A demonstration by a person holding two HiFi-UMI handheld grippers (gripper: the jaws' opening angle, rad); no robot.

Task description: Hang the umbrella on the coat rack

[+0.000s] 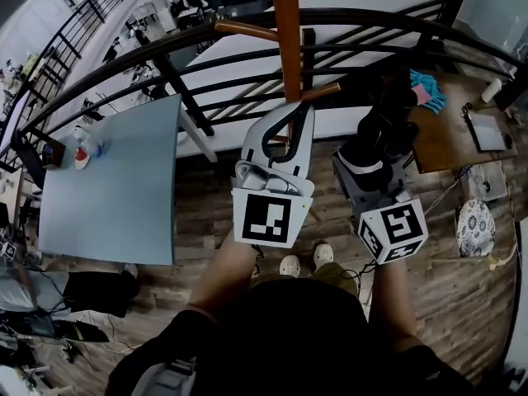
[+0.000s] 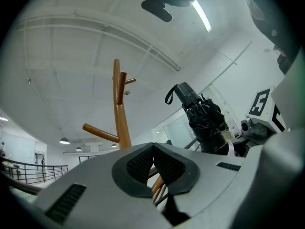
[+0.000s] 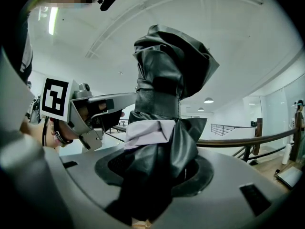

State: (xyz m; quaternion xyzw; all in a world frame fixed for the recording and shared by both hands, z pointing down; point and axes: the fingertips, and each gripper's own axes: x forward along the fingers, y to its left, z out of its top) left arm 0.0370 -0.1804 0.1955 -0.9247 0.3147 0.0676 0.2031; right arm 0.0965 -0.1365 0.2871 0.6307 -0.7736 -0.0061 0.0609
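Right gripper (image 3: 157, 173): I'm clamping the folded umbrella (image 3: 167, 80), nearing the coat rack (image 2: 121, 120); strap (image 2: 167, 95) needs hooking. Left gripper (image 2: 153, 149): closed, empty.

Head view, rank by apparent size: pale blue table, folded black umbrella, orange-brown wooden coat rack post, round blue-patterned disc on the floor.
1. pale blue table
2. folded black umbrella, though nearness to the camera inflates it
3. orange-brown wooden coat rack post, top cropped and lower part hidden, so true extent is unsure
4. round blue-patterned disc, smallest

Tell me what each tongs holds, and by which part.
Right tongs: folded black fabric umbrella, clamped on its bunched canopy. Left tongs: shut, empty.
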